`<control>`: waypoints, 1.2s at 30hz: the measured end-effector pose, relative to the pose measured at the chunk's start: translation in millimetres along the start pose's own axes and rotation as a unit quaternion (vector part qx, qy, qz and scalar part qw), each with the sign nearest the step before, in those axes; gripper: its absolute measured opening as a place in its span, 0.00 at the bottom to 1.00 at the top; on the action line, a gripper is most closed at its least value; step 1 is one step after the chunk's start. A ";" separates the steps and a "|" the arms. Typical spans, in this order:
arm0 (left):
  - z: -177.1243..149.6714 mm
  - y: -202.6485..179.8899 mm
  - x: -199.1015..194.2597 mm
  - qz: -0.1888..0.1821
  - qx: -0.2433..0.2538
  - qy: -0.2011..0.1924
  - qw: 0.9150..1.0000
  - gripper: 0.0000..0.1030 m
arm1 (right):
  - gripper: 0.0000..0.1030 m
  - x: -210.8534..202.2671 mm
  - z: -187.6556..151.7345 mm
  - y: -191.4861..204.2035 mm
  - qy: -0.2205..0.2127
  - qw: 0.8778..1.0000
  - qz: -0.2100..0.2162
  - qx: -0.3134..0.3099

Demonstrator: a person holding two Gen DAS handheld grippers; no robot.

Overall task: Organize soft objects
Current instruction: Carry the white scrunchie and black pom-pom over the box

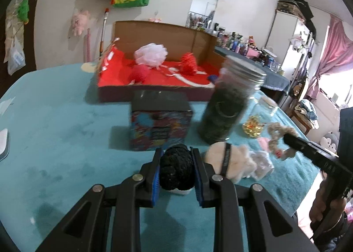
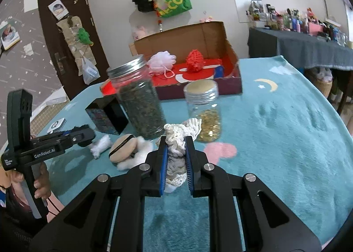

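My left gripper is shut on a black knitted ball, held just above the teal blanket. My right gripper is shut on a cream crocheted scrunchie that sticks up past its fingertips. In the left wrist view the scrunchie and right gripper show at the right. A beige powder puff and white cotton tufts lie between the two grippers. Behind stands an open cardboard box lined in red. It holds a pink bath pouf, a red yarn ball and a red knitted piece.
A tall jar of dark leaves, a jar of gold beads and a black patterned tin stand between the grippers and the box. The teal blanket covers the table. A hand holds the left gripper's handle.
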State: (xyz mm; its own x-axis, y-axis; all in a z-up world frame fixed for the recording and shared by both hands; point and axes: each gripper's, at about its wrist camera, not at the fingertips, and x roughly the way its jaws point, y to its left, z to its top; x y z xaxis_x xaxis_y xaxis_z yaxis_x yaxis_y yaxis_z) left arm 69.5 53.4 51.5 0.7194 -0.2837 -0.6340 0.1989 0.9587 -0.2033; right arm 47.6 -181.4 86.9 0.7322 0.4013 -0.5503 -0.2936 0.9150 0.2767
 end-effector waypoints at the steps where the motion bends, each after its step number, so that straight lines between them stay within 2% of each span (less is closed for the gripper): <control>1: 0.3 4.1 -0.2 0.003 -0.003 0.002 1.000 0.26 | 0.14 -0.7 0.4 -2.7 0.001 1.000 -0.001 0.003; 9: 5.3 44.1 -3.8 0.028 -0.015 0.023 0.999 0.26 | 0.14 1.3 3.2 -29.4 0.018 0.999 -0.021 0.023; 17: 31.7 66.2 5.4 0.008 0.024 0.031 0.999 0.26 | 0.14 9.2 23.7 -57.4 0.041 0.999 -0.010 0.026; 21: 46.7 76.1 17.5 -0.021 0.041 0.035 0.998 0.26 | 0.14 16.1 39.9 -62.2 0.046 0.999 0.006 -0.008; 27: 72.0 92.8 39.3 -0.051 0.050 0.055 0.996 0.26 | 0.14 30.8 65.6 -61.9 0.049 0.995 0.005 -0.091; 36: 93.1 87.3 56.3 -0.070 0.081 0.070 0.992 0.26 | 0.14 58.4 85.3 -73.1 0.061 0.986 0.007 -0.155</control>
State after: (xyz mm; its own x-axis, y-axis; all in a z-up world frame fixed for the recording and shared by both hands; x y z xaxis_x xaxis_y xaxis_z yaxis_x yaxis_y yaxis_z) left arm 189.3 123.0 67.5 0.5802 -0.4026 -0.7080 0.4016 0.8977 -0.1813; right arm 164.2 -228.4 101.7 0.6530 0.3993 -0.6435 -0.4907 0.8703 0.0421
